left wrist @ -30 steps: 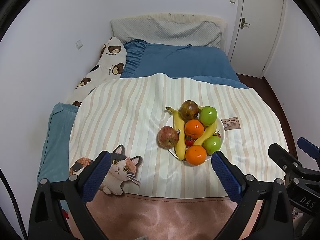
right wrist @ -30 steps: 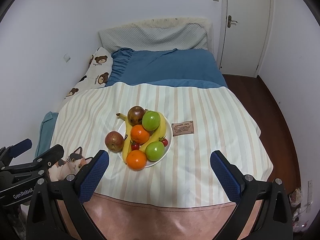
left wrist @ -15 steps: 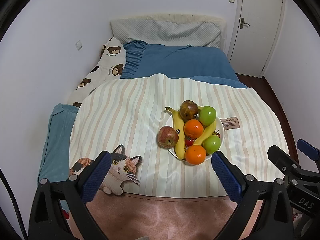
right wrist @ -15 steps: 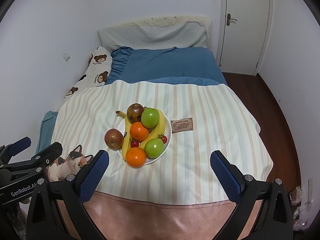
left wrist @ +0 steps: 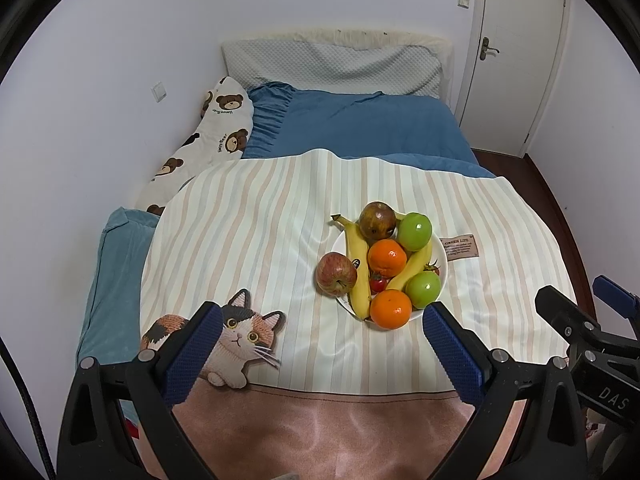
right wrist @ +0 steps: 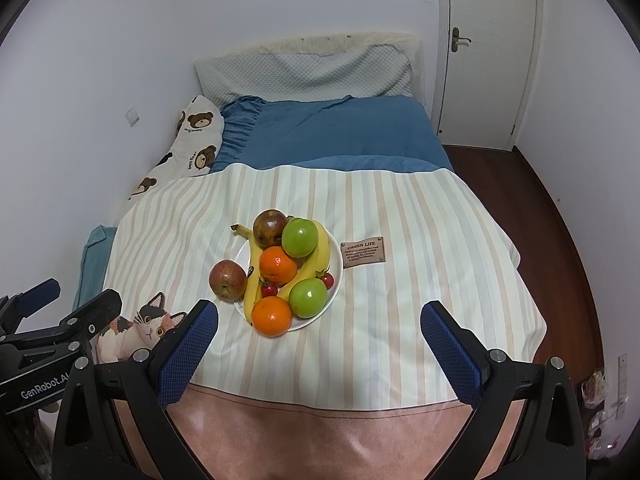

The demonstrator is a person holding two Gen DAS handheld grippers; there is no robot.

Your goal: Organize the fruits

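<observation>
A white plate [left wrist: 443,258] [right wrist: 335,280] on the striped blanket holds two bananas [left wrist: 359,270], two oranges [left wrist: 387,257], two green apples [left wrist: 415,231], a dark red fruit [left wrist: 377,221] and small tomatoes [left wrist: 377,282]. A red apple [left wrist: 336,273] [right wrist: 227,280] lies on the blanket against the plate's left edge. My left gripper [left wrist: 320,338] is open and empty, held above the blanket's near end. My right gripper [right wrist: 319,338] is open and empty, likewise short of the plate. Each gripper also shows at the edge of the other's view.
The striped blanket [left wrist: 248,248] with a cat picture [left wrist: 240,336] and a brown label [right wrist: 363,252] covers the bed's near half. Blue bedding [left wrist: 360,128], pillows and a white wall lie beyond. A closed door [right wrist: 488,52] and wooden floor [right wrist: 560,216] are at the right.
Both views have shifted slightly, so the plate sits a little nearer the grippers. The fruits have not moved and both grippers stay open.
</observation>
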